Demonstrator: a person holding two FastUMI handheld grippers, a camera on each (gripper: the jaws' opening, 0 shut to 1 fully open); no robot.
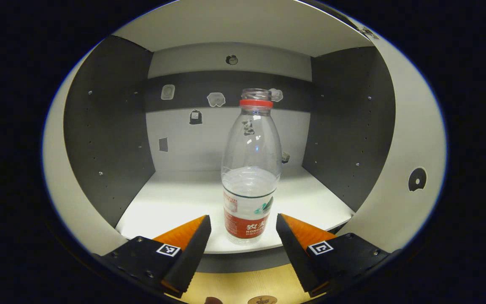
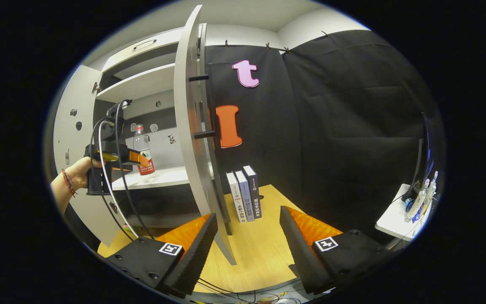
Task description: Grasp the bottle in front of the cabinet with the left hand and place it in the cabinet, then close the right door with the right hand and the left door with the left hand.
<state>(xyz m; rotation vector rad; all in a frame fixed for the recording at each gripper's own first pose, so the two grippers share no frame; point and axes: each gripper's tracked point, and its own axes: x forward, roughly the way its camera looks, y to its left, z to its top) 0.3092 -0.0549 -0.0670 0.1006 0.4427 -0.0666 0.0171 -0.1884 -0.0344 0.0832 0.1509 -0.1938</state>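
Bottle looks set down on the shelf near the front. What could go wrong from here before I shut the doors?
1. The water bottle stands upright close to the shelf's front edge, between the open left tongs; a crooked withdrawal could tip it.
2. It has no cap, so a tip would likely spill water.
3. The right door's edge sits between the open right tongs; a push there may slip.

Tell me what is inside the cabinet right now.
The bottle stands upright, uncapped and partly full, near the front edge of the cabinet shelf. Small stickers dot the back wall. The wall directly behind the bottle's label is covered. The left gripper is open in front of it.
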